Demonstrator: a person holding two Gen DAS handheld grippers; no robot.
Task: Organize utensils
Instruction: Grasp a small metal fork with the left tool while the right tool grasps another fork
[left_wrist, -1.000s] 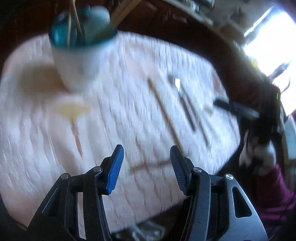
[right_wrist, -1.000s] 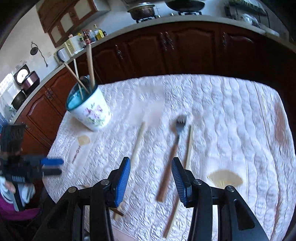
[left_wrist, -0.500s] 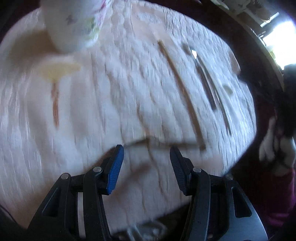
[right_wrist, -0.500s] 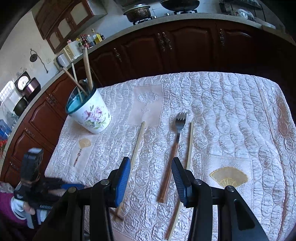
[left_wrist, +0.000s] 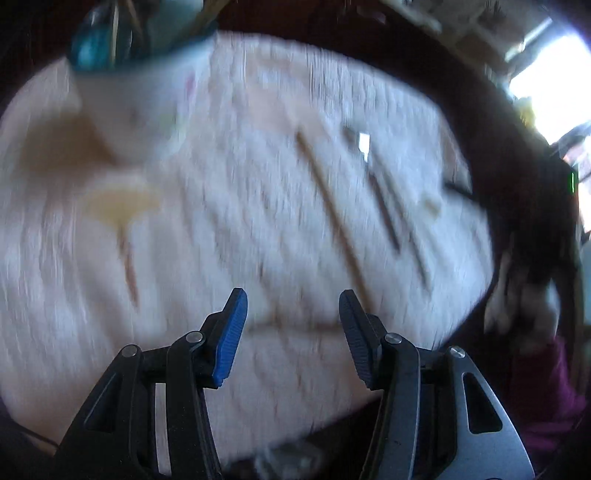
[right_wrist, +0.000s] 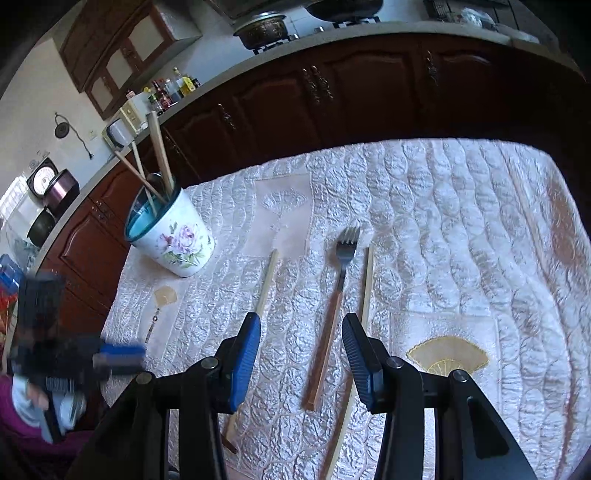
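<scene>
On the quilted white tablecloth (right_wrist: 443, 206) I count one wood-handled metal fork (right_wrist: 334, 310) at twelve o'clock between two pale wooden chopsticks (right_wrist: 266, 282), floral white cup (right_wrist: 173, 236) at ten, no legible writing; my left tongs (left_wrist: 291, 314) and right tongs (right_wrist: 301, 343) both gape empty.

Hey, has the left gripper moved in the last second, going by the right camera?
Yes. In the right wrist view the left gripper has shifted right and lower, toward the tablecloth's near-left corner; the floral cup stays put.
</scene>
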